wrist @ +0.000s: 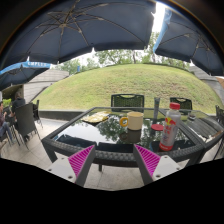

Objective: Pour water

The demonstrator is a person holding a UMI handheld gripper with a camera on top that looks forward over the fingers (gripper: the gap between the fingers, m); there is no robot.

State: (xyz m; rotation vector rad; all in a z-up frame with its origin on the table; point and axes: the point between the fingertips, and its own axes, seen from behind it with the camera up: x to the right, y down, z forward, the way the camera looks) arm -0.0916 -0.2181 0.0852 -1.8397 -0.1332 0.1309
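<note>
Bottle: clear plastic bottle with a red cap and red label (172, 128), upright on the dark glass-topped patio table (110, 133), beyond the right finger.
Cup: pale yellow cup (134, 121) left of the bottle, apart from it.
Gripper: gripper (115, 160) held short of the table, magenta pads (81, 160) spread wide, nothing between them.
Beyond: dark chair (127, 100), grassy slope (120, 82), blue umbrellas (85, 30) overhead.

glass table (100, 133) | bottle (171, 128), yellow cup (134, 121), tray (96, 118)
</note>
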